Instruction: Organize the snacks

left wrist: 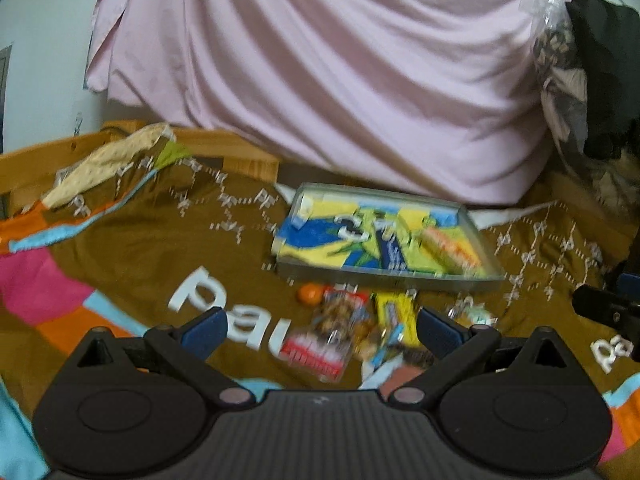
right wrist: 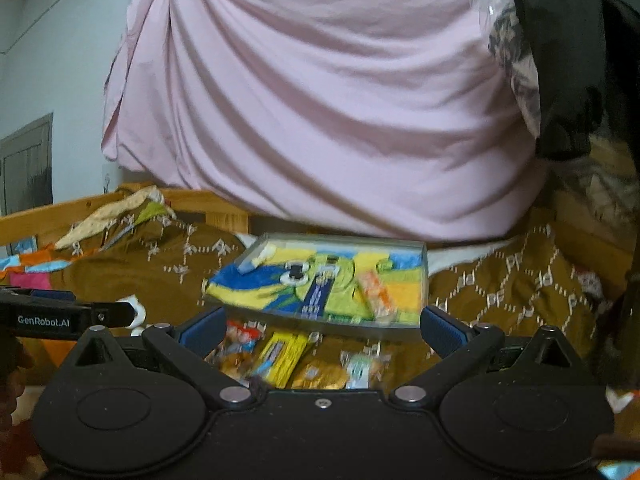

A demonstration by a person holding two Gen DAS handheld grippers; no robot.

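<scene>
Pink cloth hangs in heavy folds across the back at twelve o'clock, filling the upper half of both views. Below it spreads a brown bedspread with white lettering and pink, orange and blue patches, a wooden bed rail showing at ten o'clock. On the spread, just past centre, lies a shallow clear tray lined with a yellow, blue and green cartoon print; an orange packet rests inside it toward three o'clock. Loose snacks lie on the spread just in front of the tray: a red-and-brown packet, a yellow bar beside it, a gold wrapper and a small orange ball at the tray's near edge. All are blurred. The left gripper is spread wide and empty above the snacks; the right gripper likewise gapes, holding nothing.
</scene>
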